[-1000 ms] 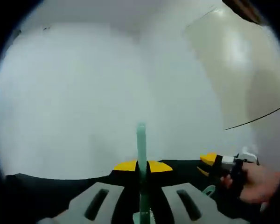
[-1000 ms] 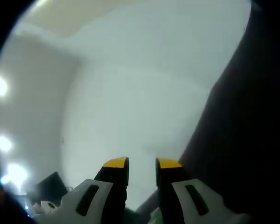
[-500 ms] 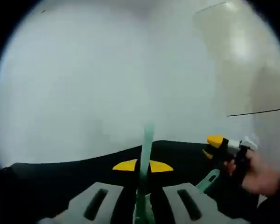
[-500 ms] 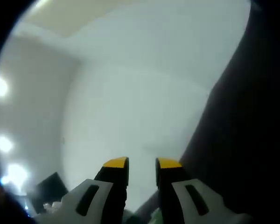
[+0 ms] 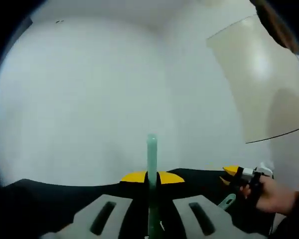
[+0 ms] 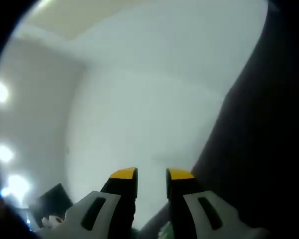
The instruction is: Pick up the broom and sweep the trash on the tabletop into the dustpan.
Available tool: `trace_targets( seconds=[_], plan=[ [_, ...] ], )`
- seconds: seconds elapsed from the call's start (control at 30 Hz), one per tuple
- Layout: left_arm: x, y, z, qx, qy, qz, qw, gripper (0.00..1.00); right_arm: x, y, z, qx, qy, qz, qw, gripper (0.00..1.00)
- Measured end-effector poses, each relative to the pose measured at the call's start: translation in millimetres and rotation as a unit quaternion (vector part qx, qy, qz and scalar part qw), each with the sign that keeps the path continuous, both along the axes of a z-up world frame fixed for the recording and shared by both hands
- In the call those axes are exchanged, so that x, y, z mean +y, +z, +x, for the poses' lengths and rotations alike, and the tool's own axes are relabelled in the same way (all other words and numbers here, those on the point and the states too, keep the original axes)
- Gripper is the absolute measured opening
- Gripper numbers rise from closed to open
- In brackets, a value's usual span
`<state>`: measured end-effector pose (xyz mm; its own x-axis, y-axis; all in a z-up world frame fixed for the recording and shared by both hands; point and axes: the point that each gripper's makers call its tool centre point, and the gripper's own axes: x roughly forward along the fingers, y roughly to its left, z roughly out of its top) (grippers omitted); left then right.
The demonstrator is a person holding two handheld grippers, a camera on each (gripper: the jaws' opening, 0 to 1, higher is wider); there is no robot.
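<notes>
**Both Grippers Held Up High, Facing the White Wall**

In the left gripper view, your left gripper [image 5: 152, 177] pointed up at a plain white wall [image 5: 84, 99]. Its two yellow tips were squeezed together on a thin green handle [image 5: 151, 154]. The handle stood straight up between the tips and poked out above them. It looked like the broom's handle, but you could not see the brush part. Below the tips lay a dark tabletop [image 5: 50, 199].

Off to the right in that view, your hand [image 5: 271, 195] held the right gripper [image 5: 232, 175]. Just under it you could see a small green piece [image 5: 226, 201]. It was too small to tell what it was.

In the right gripper view, the right gripper's yellow tips sat close side by side with a narrow gap between them. A little bit of green [image 6: 164, 231] showed low down between the jaws. You could not tell if the tips were gripping it or not. That view faced the white wall too, with a big dark shape [image 6: 269, 149] on the right side. Some bright lights [image 6: 0, 92] glowed on the left.
</notes>
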<state>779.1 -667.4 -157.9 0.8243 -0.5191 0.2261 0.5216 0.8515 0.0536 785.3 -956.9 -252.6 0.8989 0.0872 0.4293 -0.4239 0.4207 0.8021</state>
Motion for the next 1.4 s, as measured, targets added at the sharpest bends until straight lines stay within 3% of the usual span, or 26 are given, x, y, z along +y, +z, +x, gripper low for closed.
trace_targets(
  seconds=[0.07, 0.13, 0.2, 0.23, 0.3, 0.33, 0.37, 0.4, 0.47, 0.53, 0.63, 0.73, 0.77, 0.9, 0.97, 1.17, 1.2, 1.23, 1.27, 1.3, 1.33, 1.4],
  plan=[
    [21.5, -2.9, 5.2, 0.019, 0.029, -0.011, 0.9993, 0.04, 0.2, -0.2, 0.2, 0.001, 0.000, -0.001, 1.0000, 0.25],
    [39.0, -17.4, 16.8, 0.039, 0.073, 0.019, 0.9964, 0.04, -0.1, -0.2, 0.3, 0.001, -0.002, -0.002, 1.0000, 0.25],
    [36.9, -31.2, 28.4, 0.040, 0.078, 0.046, 0.9951, 0.04, -1.2, -0.3, 0.8, 0.001, -0.004, -0.001, 1.0000, 0.25],
    [33.8, -42.2, 34.4, 0.054, 0.079, 0.059, 0.9937, 0.04, -1.7, -0.3, 0.7, 0.001, -0.005, 0.000, 1.0000, 0.25],
    [17.3, -59.2, 39.9, 0.085, 0.055, 0.054, 0.9934, 0.04, -1.8, -0.4, 0.4, 0.001, -0.006, -0.001, 1.0000, 0.25],
    [0.0, -58.9, 37.8, 0.085, 0.026, 0.026, 0.9957, 0.05, -1.6, -0.5, 0.4, 0.001, -0.005, -0.001, 1.0000, 0.25],
    [-11.0, -58.3, 35.6, 0.082, 0.014, 0.021, 0.9963, 0.06, -1.5, -0.6, 0.5, 0.001, -0.005, -0.002, 1.0000, 0.25],
    [-16.9, -60.8, 35.1, 0.083, 0.017, 0.035, 0.9958, 0.06, -1.3, -0.6, 0.4, 0.002, -0.005, -0.002, 1.0000, 0.25],
    [-47.6, -62.0, 23.9, 0.080, -0.016, 0.063, 0.9947, 0.08, -1.4, -0.8, 0.7, 0.003, -0.005, -0.002, 1.0000, 0.25],
    [-76.9, -45.8, 0.6, 0.047, -0.067, 0.049, 0.9954, 0.04, -1.4, -1.0, 0.9, 0.003, -0.005, -0.003, 1.0000, 0.25],
    [-95.3, -17.0, -24.0, 0.014, -0.107, 0.017, 0.9940, 0.05, -1.2, -0.9, 0.6, 0.003, -0.005, -0.003, 1.0000, 0.25],
    [-77.1, -8.9, -19.9, -0.007, -0.050, 0.062, 0.9968, 0.04, -1.2, -0.9, 0.8, 0.003, -0.004, -0.003, 1.0000, 0.25],
    [-68.6, -5.5, -18.4, -0.012, -0.038, 0.062, 0.9973, 0.04, -1.5, -0.9, 0.9, 0.002, -0.003, -0.003, 1.0000, 0.25],
    [-40.0, 4.5, -14.8, -0.002, -0.042, 0.002, 0.9991, 0.04, 0.1, -0.9, 0.2, 0.003, -0.003, -0.003, 1.0000, 0.25],
    [-23.3, 4.9, -11.7, -0.003, -0.038, -0.005, 0.9992, 0.04, 0.8, -0.9, -0.6, 0.003, -0.002, -0.003, 1.0000, 0.25],
    [47.6, 18.3, -8.5, -0.028, -0.008, -0.100, 0.9946, 0.04, 1.6, -3.2, 1.3, 0.009, 0.000, -0.007, 0.9999, 0.25],
    [59.3, 18.2, -9.5, -0.038, 0.008, -0.092, 0.9950, 0.04, 1.9, -4.0, 1.8, 0.012, 0.000, -0.008, 0.9999, 0.25],
    [67.7, 17.4, -11.6, -0.059, 0.029, -0.055, 0.9963, 0.04, 2.6, -5.4, 2.3, 0.016, 0.003, -0.007, 0.9998, 0.25],
    [72.6, 13.4, -14.9, -0.091, 0.056, 0.024, 0.9940, 0.04, 3.4, -8.1, 3.2, 0.025, 0.008, -0.002, 0.9996, 0.25],
    [72.4, 7.1, -17.0, -0.111, 0.075, 0.092, 0.9867, 0.04, 4.8, -12.0, 4.8, 0.038, 0.015, 0.000, 0.9992, 0.25],
    [72.2, 1.7, -17.5, -0.124, 0.085, 0.138, 0.9789, 0.04, 8.7, -17.2, 6.1, 0.057, 0.031, 0.007, 0.9979, 0.25],
    [71.2, -17.0, -18.7, -0.138, 0.104, 0.240, 0.9552, 0.04, 12.7, -22.4, 5.3, 0.085, 0.067, 0.054, 0.9926, 0.25]
  ],
)
